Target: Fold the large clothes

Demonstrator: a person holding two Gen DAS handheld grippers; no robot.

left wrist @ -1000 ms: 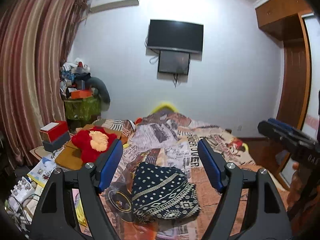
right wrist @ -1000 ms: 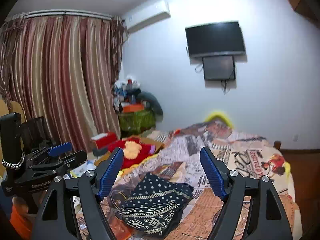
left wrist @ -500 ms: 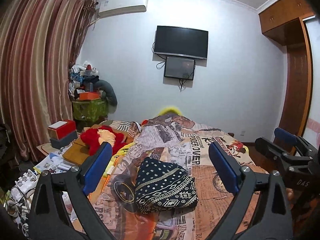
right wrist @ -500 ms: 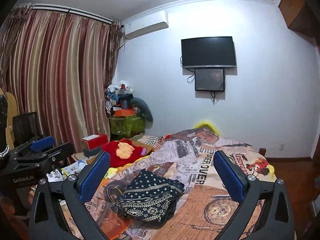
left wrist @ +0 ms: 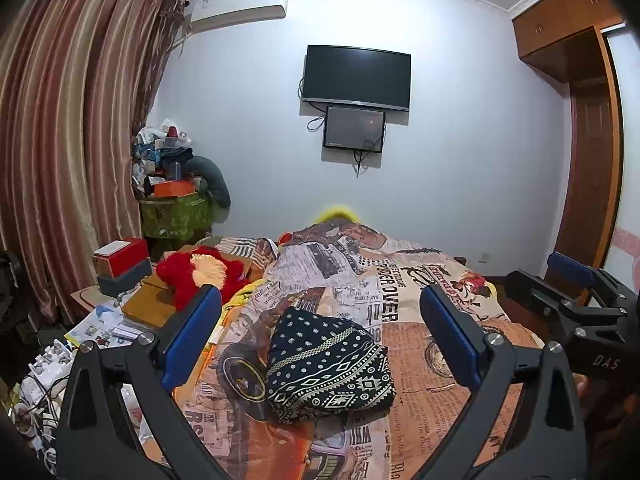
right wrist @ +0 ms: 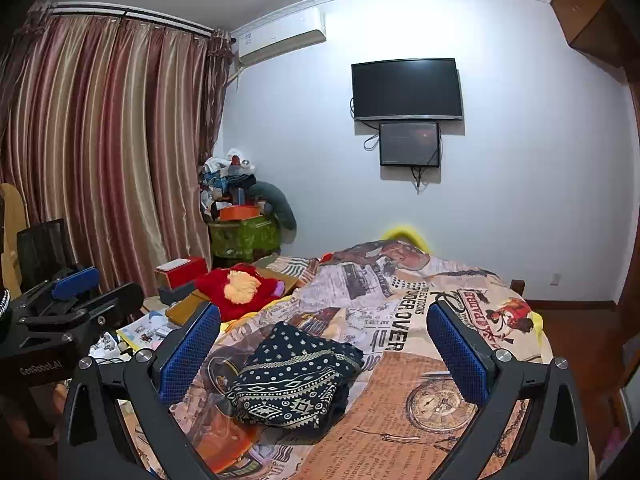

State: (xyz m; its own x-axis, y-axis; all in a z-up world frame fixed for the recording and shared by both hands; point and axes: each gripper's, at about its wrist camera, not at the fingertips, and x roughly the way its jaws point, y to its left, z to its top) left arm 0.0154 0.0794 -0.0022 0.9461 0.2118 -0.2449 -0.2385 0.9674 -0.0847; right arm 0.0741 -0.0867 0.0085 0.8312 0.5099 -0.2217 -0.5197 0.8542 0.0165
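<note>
Blue-padded fingers of the left gripper [left wrist: 320,332] stand spread wide apart with nothing between them, raised above the bed and touching no cloth. The right gripper [right wrist: 323,348] is released the same way, its textured blue fingers [right wrist: 188,354] splayed and bare. Beyond and between both pairs of fingertips lies the folded dark navy garment with white dots and geometric bands [left wrist: 326,366], a compact bundle resting on the newspaper-print bedspread in orange and cream [left wrist: 432,384]. In the right wrist view the bundle sits nearer the left finger than the right one. Past the left fingers, off the bed's edge, a red plush toy with a pale yellow face [left wrist: 200,274] lies on a brown cardboard box [left wrist: 150,306], with a red and grey box [left wrist: 122,262] just beside it. Farther off, striped reddish-brown curtains [right wrist: 104,152] hang on that side. Straight ahead, beyond the bundle, a black wall-mounted television [left wrist: 356,73] hangs above a smaller dark screen [left wrist: 354,129].
</note>
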